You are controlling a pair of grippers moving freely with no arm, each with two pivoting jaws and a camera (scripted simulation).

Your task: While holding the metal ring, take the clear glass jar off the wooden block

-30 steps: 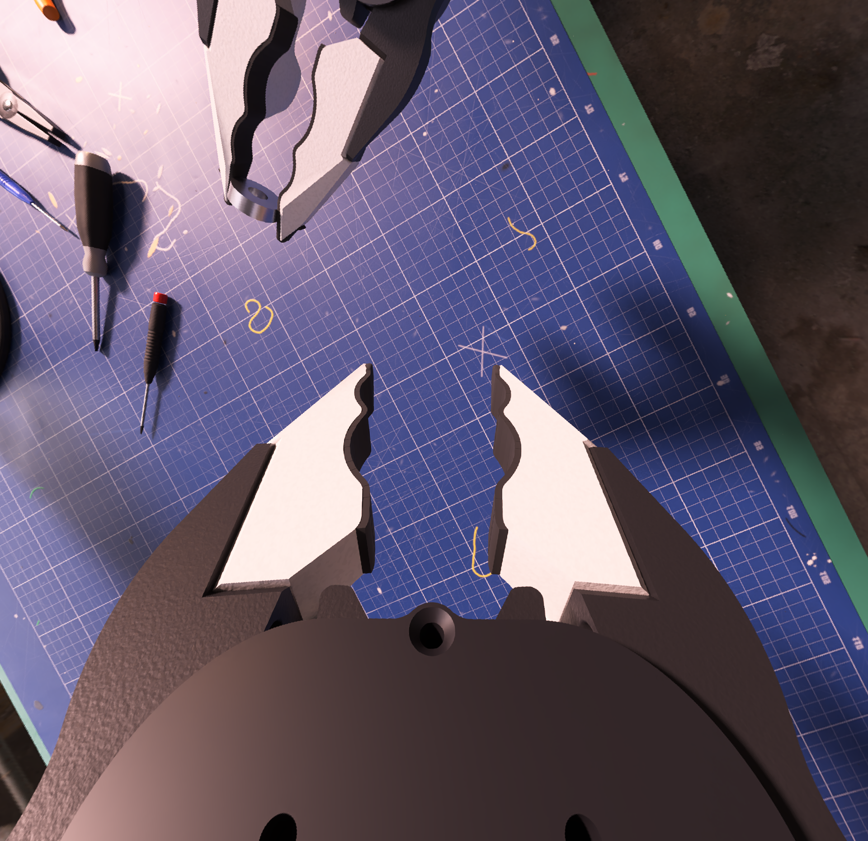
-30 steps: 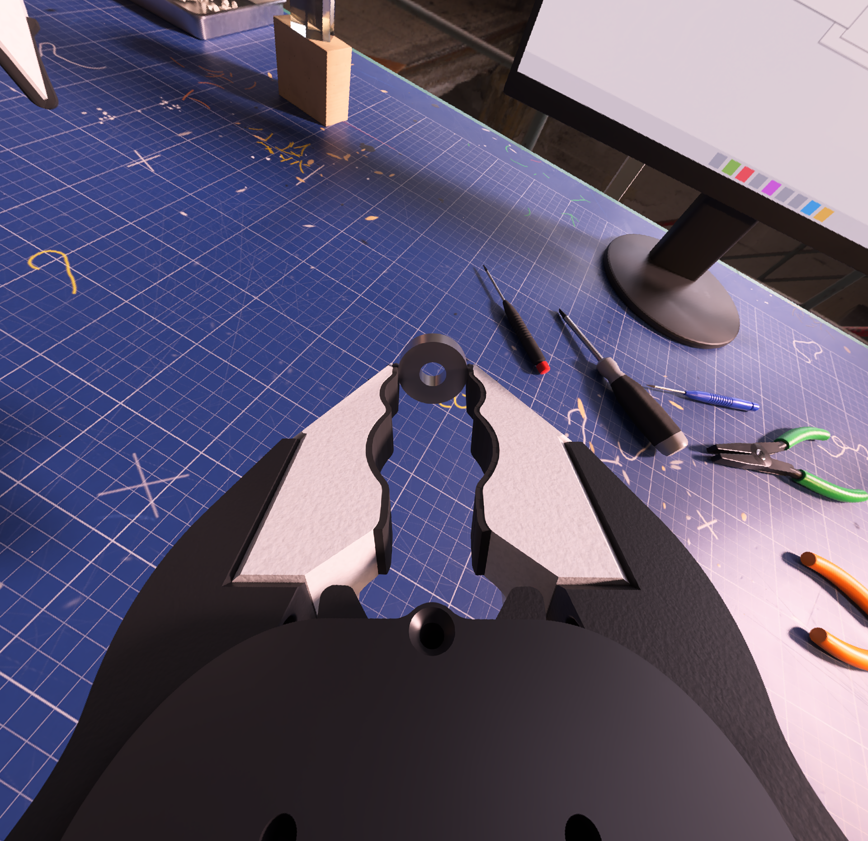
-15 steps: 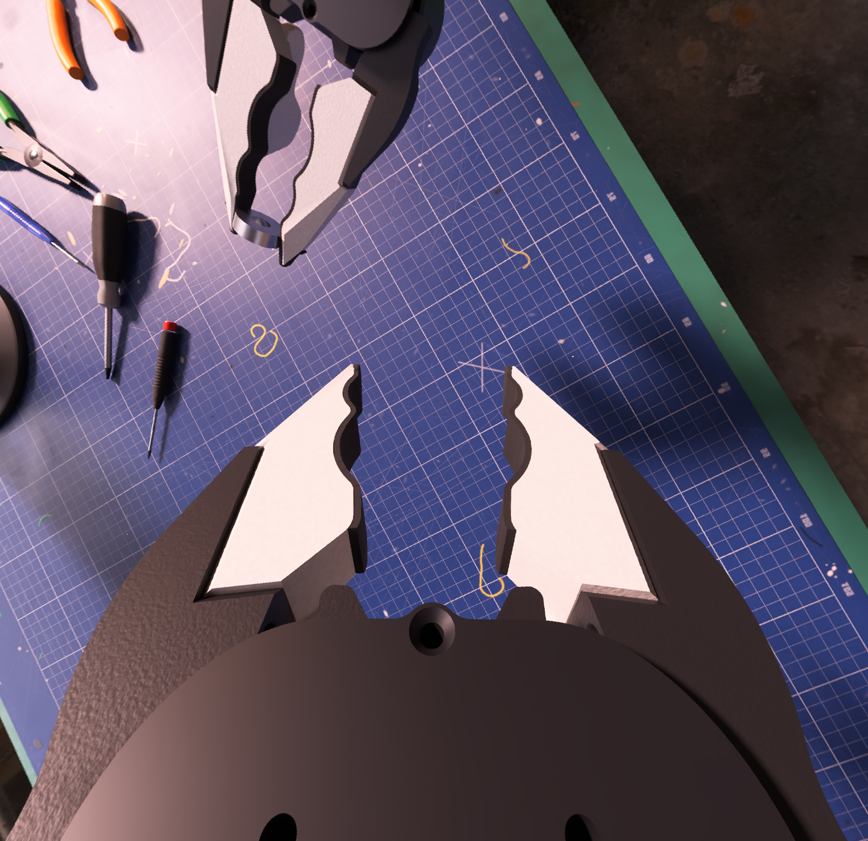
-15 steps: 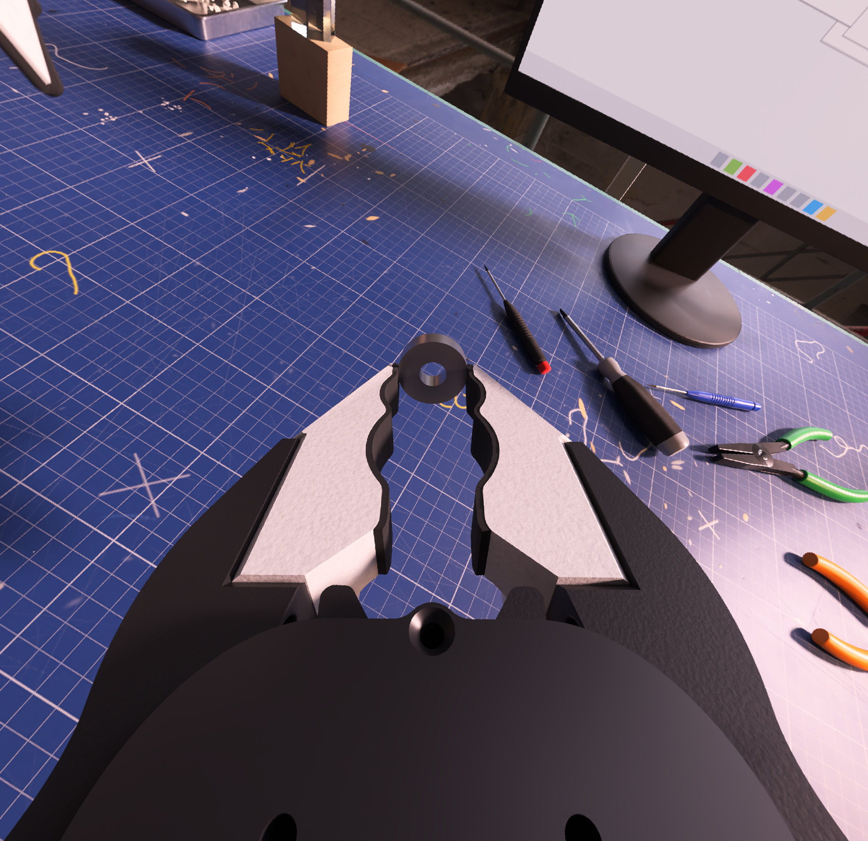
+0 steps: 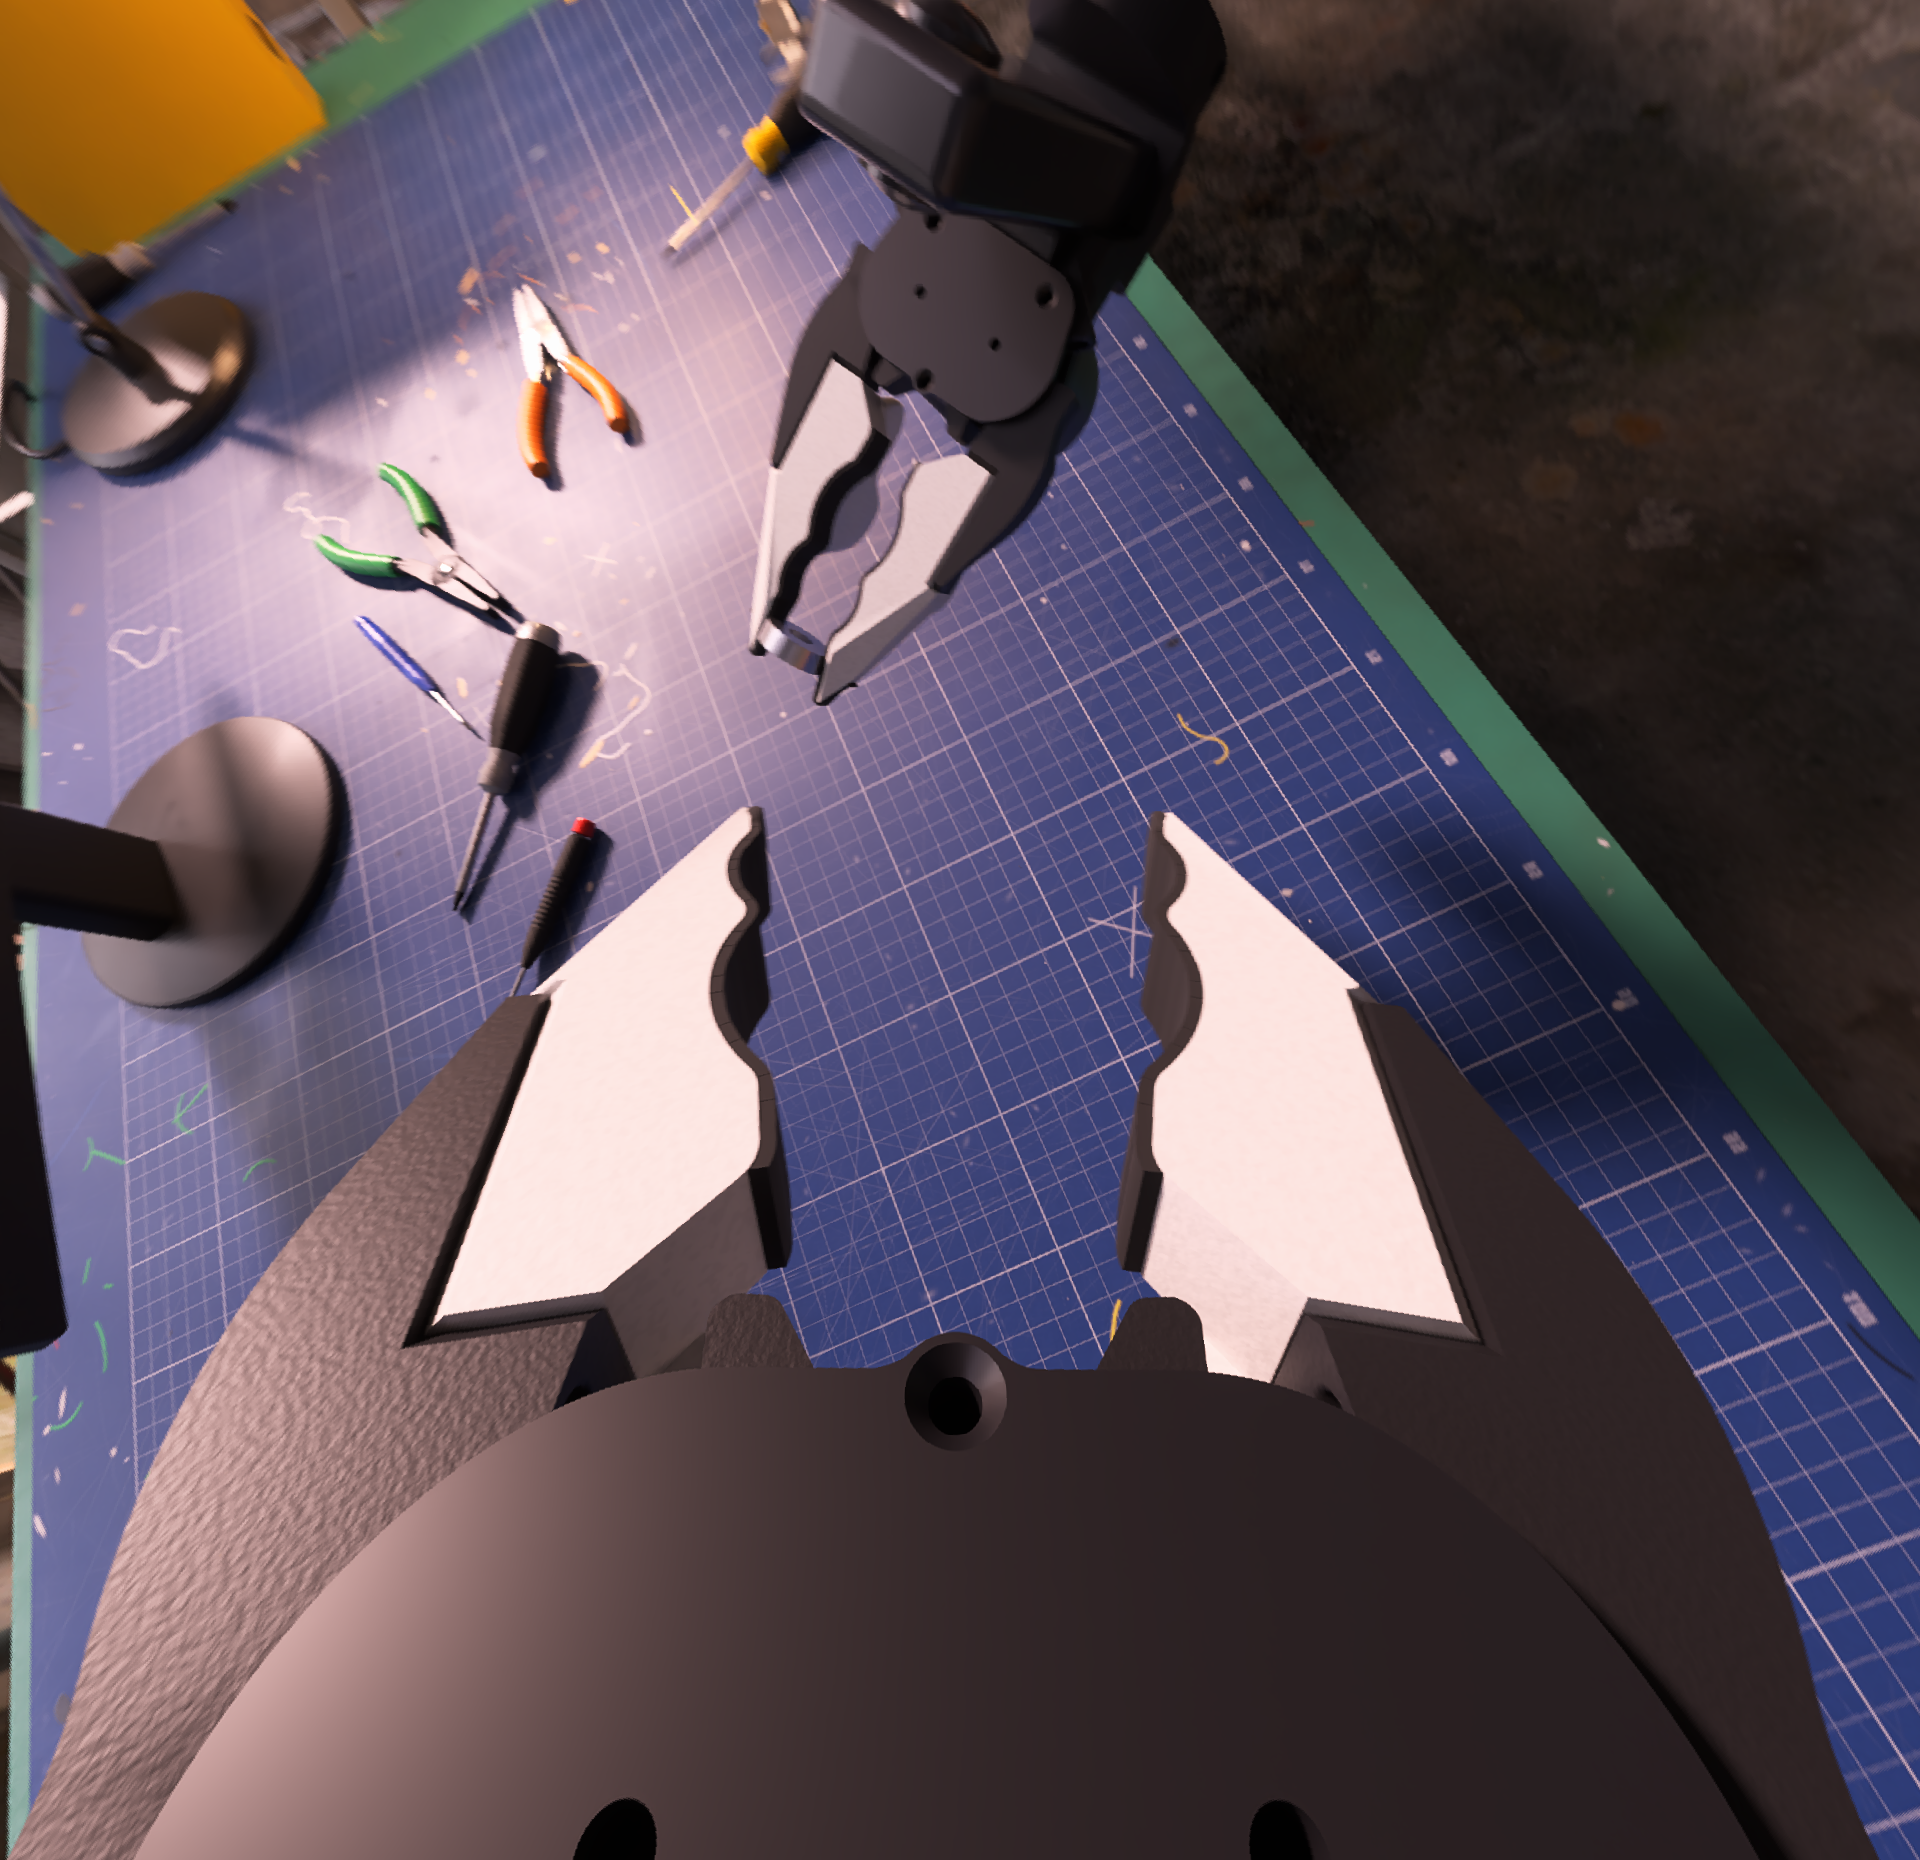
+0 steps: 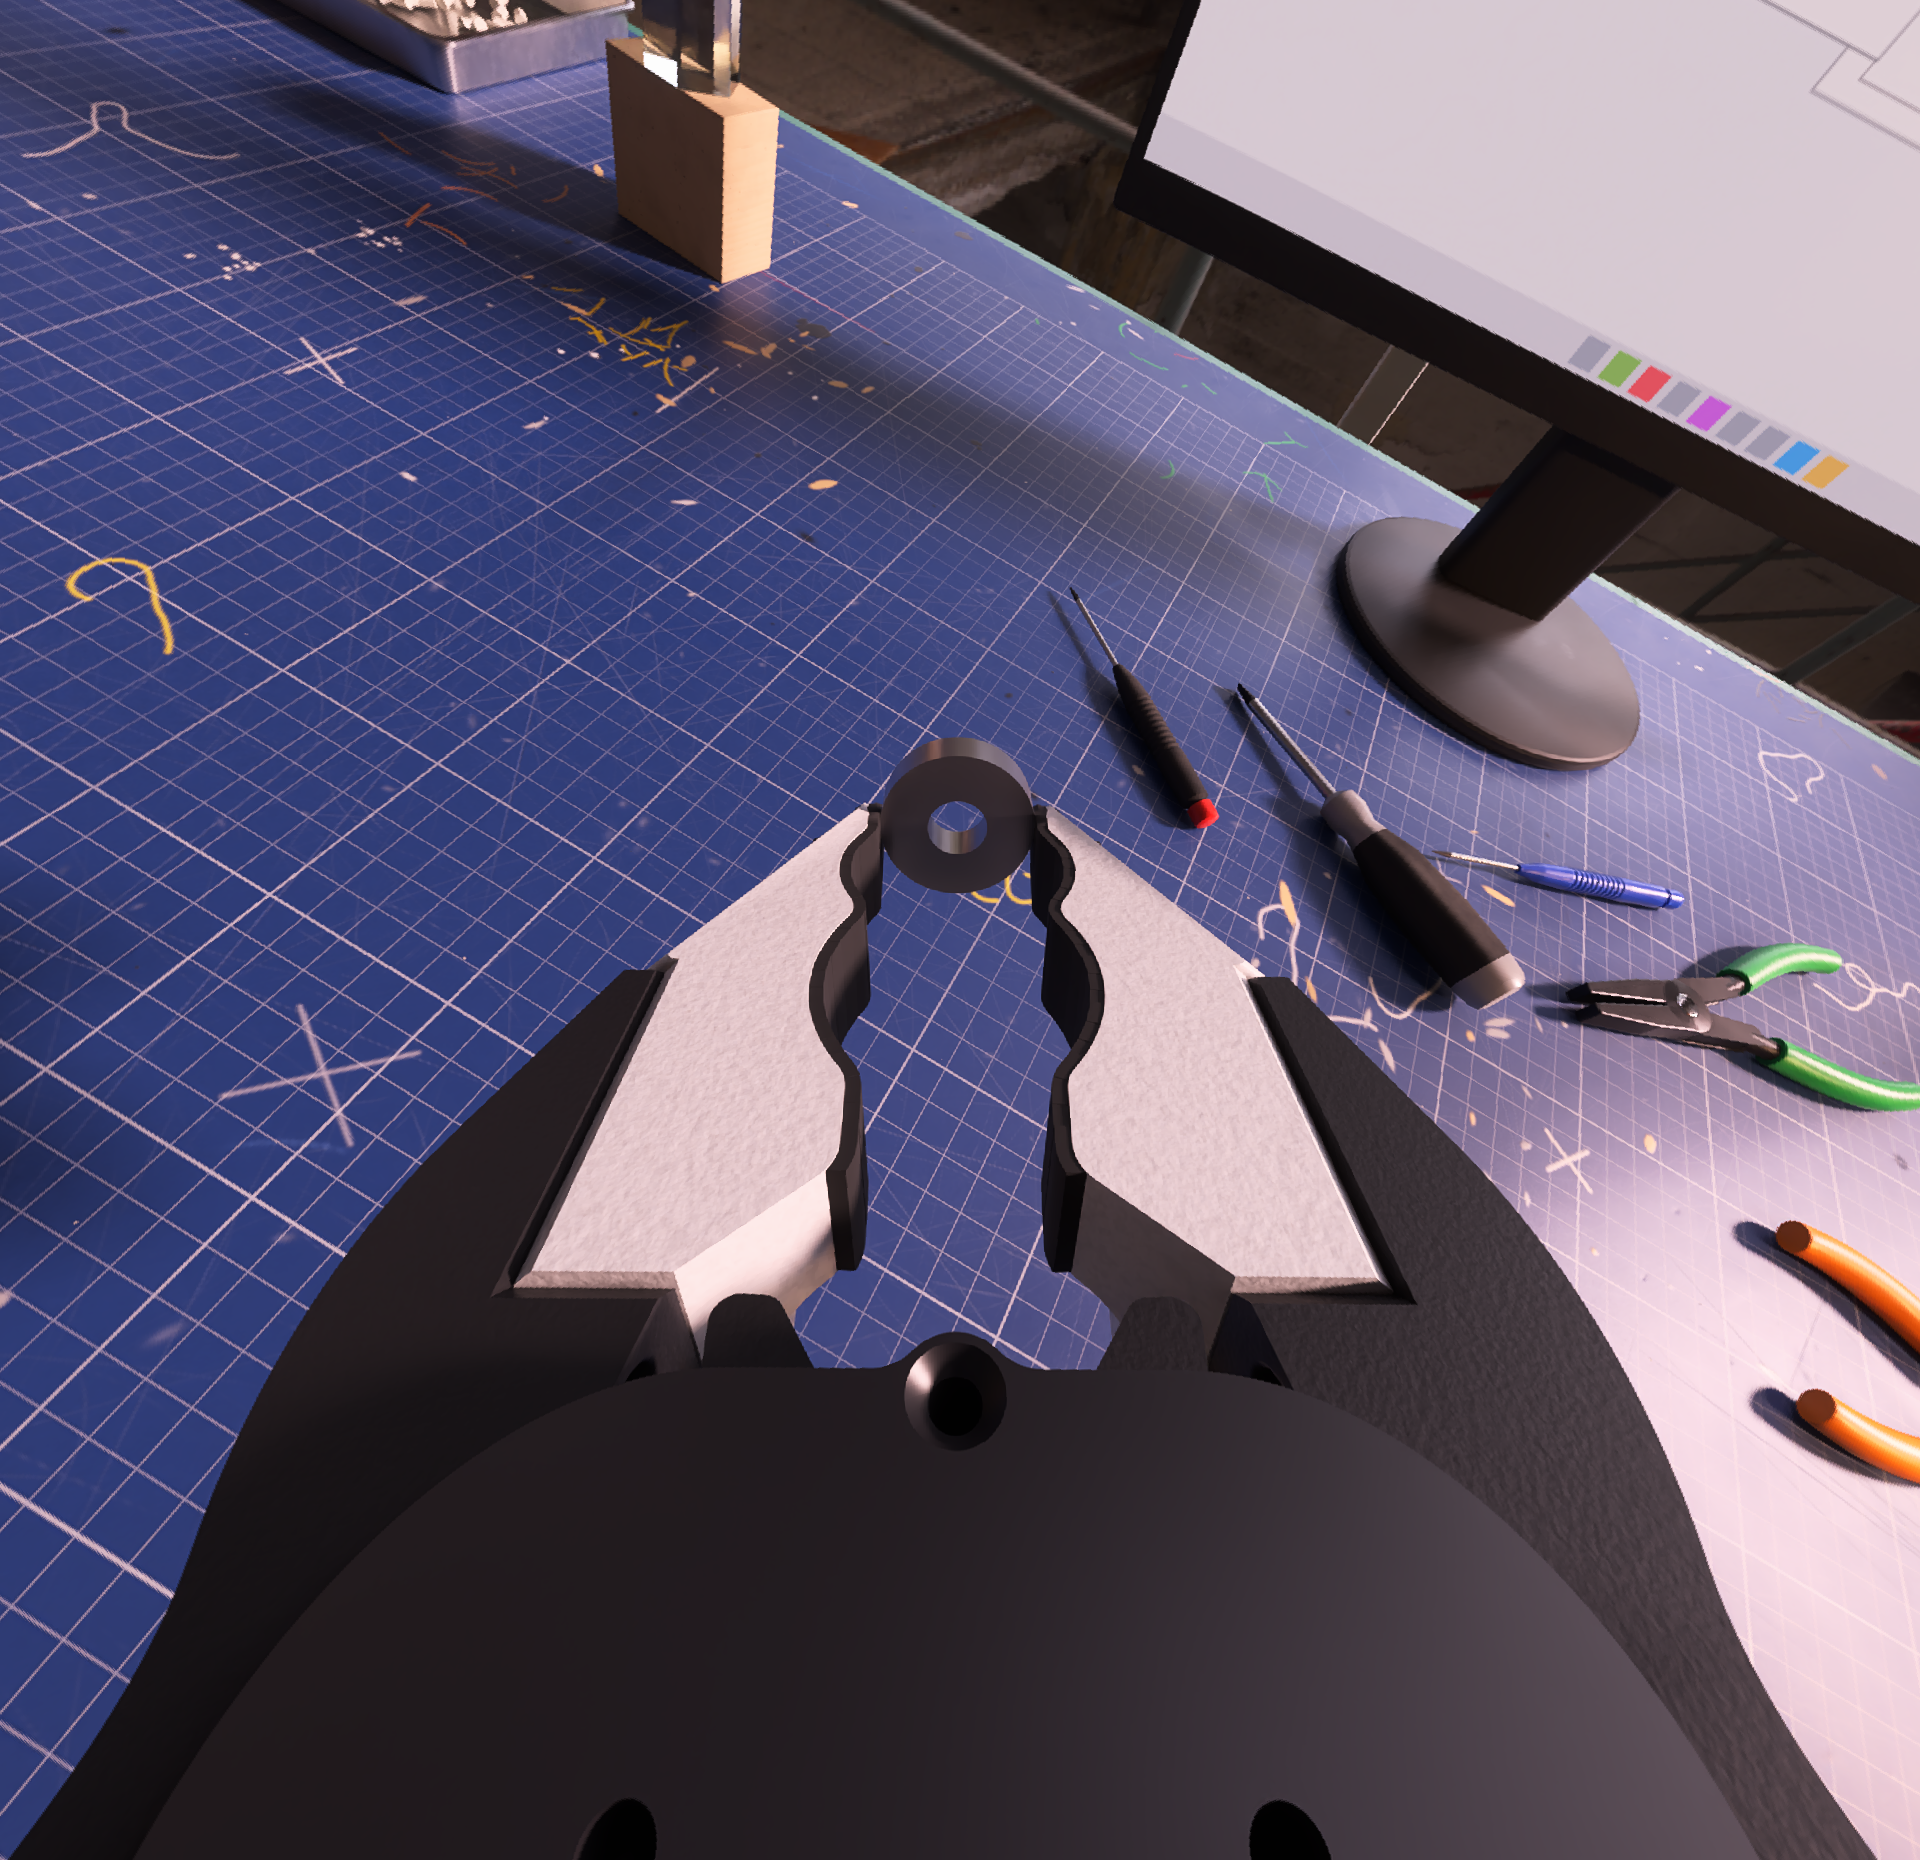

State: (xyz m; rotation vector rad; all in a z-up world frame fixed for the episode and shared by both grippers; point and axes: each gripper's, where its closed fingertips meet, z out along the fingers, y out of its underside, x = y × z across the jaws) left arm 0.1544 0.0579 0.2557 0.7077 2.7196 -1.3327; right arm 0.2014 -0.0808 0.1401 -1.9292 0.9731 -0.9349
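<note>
My right gripper [image 6: 956,818] is shut on the grey metal ring [image 6: 956,813], held at its fingertips above the blue cutting mat [image 6: 416,667]. The clear glass jar [image 6: 691,18] stands upright on the wooden block [image 6: 694,169] at the far side of the mat, well ahead and left of the ring. My left gripper [image 5: 956,834] is open and empty above the mat. In the left wrist view the right gripper [image 5: 805,662] shows farther off with the ring [image 5: 788,649] in its tips. The jar and block do not show in that view.
A metal tray [image 6: 436,44] of small parts lies beyond the block. A monitor and its round base [image 6: 1496,647] stand at right. Screwdrivers [image 6: 1382,854], a blue pen [image 6: 1579,880], green pliers [image 6: 1766,1021] and orange-handled cutters [image 6: 1849,1280] lie right of the ring. A yellow box [image 5: 135,85] and lamp base [image 5: 156,376] stand far off.
My left gripper has opened wider and pulled back and up, so more of the mat, tools and the right gripper show. It has left the right wrist view's corner. The right gripper holds still.
</note>
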